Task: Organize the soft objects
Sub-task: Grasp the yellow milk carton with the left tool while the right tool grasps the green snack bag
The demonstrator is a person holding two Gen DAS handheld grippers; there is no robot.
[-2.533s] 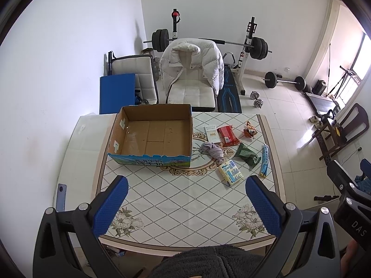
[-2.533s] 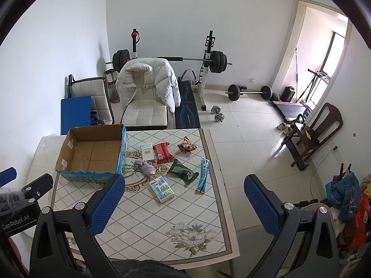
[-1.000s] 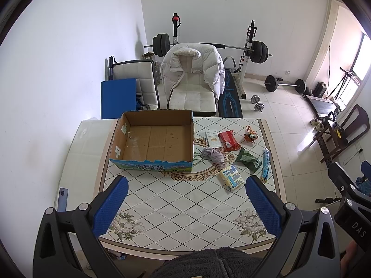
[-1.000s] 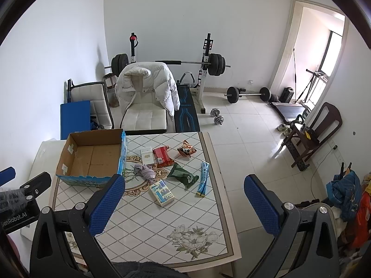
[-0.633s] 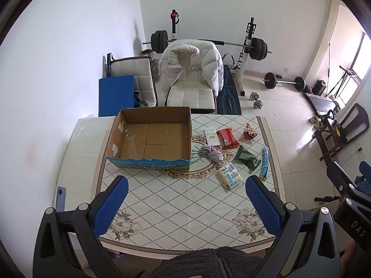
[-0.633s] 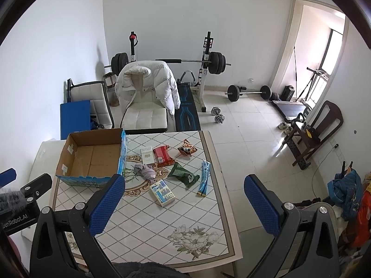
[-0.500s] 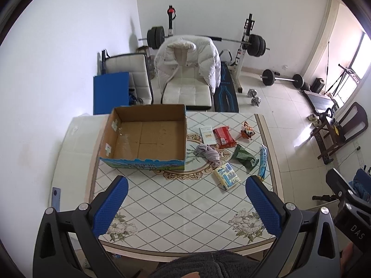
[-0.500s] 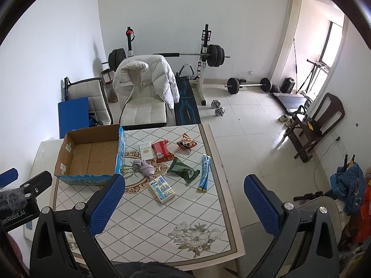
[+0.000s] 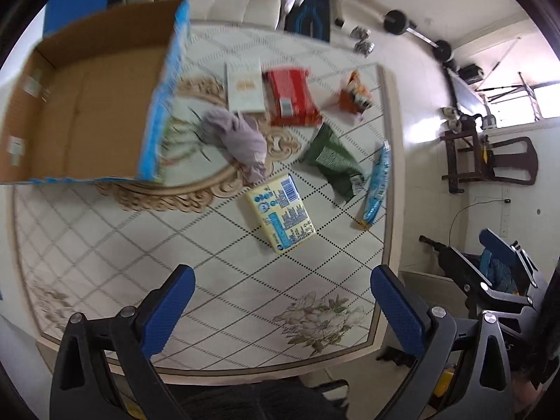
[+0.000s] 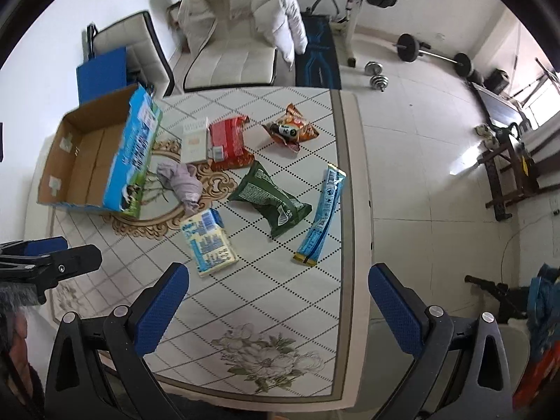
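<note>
Hanging over the near edge of the bench (image 10: pixel 344 182), both tongs are spread wide and hold nothing; the left tongs (image 9: pixel 280 292) and the right tongs (image 10: pixel 278 290) are both well above the top; nothing has gone into the box (image 10: pixel 84 161), which sits empty at the far left corner; the soft things lie in a bunch to the right of it; a crumpled purple cloth (image 10: pixel 180 182) lies just beside the box wall; a yellow pack (image 10: pixel 208 243) lies nearest the tongs, ahead and a bit left in the right view, ahead and near the middle in the left view; its long side points away and a bit to the left; a green bag (image 10: pixel 271 201) lies just past it to the right; a long blue packet (image 10: pixel 322 213) lies near the right edge, its long side pointing away; a red pack (image 10: pixel 229 141), a white pack (image 10: pixel 194 140) and an orange bag (image 10: pixel 290 131) lie farther back; I think the yellow pack is the easy first pick, and the left tongs look better lined up, with the box on that side too; the fingers should close across its short side.
</note>
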